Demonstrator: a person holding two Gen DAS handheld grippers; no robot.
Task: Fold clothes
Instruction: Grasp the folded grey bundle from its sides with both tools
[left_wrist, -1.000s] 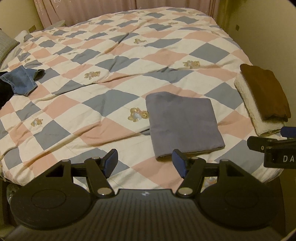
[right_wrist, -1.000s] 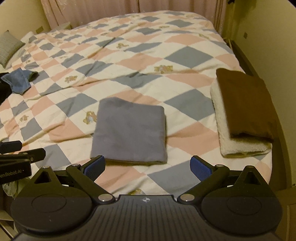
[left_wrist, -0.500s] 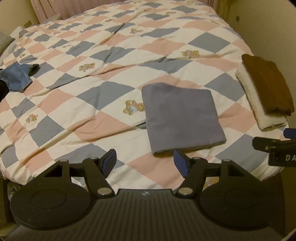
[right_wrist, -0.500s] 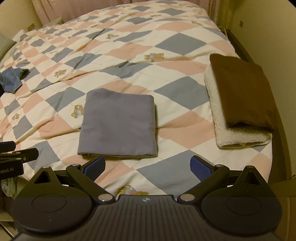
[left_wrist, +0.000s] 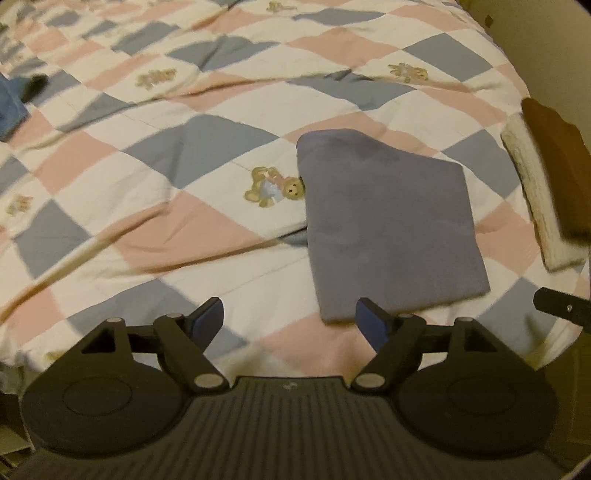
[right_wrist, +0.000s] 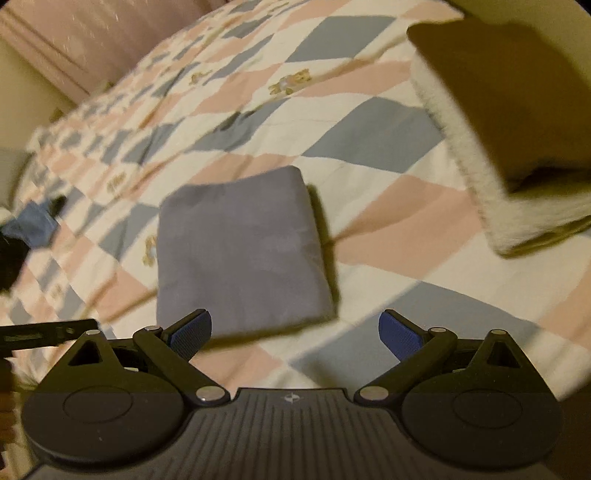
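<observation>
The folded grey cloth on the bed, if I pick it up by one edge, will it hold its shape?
Probably not. The grey cloth looks thin and soft, so lifted by one edge its layers would likely droop and unfold. It looks light. Resting on the quilt, it may bunch rather than slide if pushed.

Left wrist view is looking forward over the left claw (left_wrist: 290, 319) from the bed's (left_wrist: 155, 254) near edge, close above it. Right wrist view is facing likewise over the right claw (right_wrist: 295, 328), tilted, nearer the right edge. Both are sharing the folded grey cloth (left_wrist: 388, 225) and the brown-and-cream stack (right_wrist: 517, 122).
</observation>
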